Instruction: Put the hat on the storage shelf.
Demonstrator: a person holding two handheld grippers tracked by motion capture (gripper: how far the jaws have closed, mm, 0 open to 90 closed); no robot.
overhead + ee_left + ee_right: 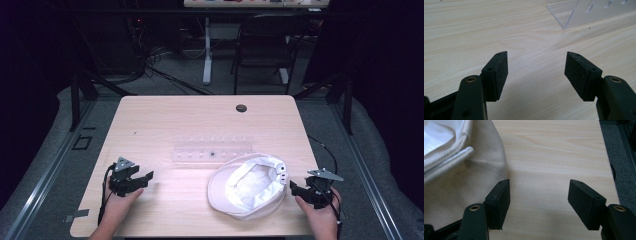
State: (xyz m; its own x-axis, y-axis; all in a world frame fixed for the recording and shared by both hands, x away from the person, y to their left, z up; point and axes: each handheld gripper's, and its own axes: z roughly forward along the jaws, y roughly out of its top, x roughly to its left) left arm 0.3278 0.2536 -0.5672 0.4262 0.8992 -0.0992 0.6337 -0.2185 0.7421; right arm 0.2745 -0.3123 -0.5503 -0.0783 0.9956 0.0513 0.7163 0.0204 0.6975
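Note:
A white cap [248, 186] lies upside down on the wooden table [165, 120], right of the middle near the front. Its cream cloth and white cord [454, 160] show at the left of the right gripper view. My right gripper [294, 188] rests just right of the cap, open, with bare table between its jaws [539, 195]. My left gripper [146, 176] sits at the front left, open over bare wood [536, 72]. A clear plastic rack [212, 149] lies across the table's middle, and its corner [574, 15] shows in the left gripper view.
A dark round hole [241, 108] is set in the table near its far edge. Beyond the table stand a black chair [265, 45] and a white desk leg [207, 50] on grey floor. The table's right edge [607, 162] runs close to my right gripper.

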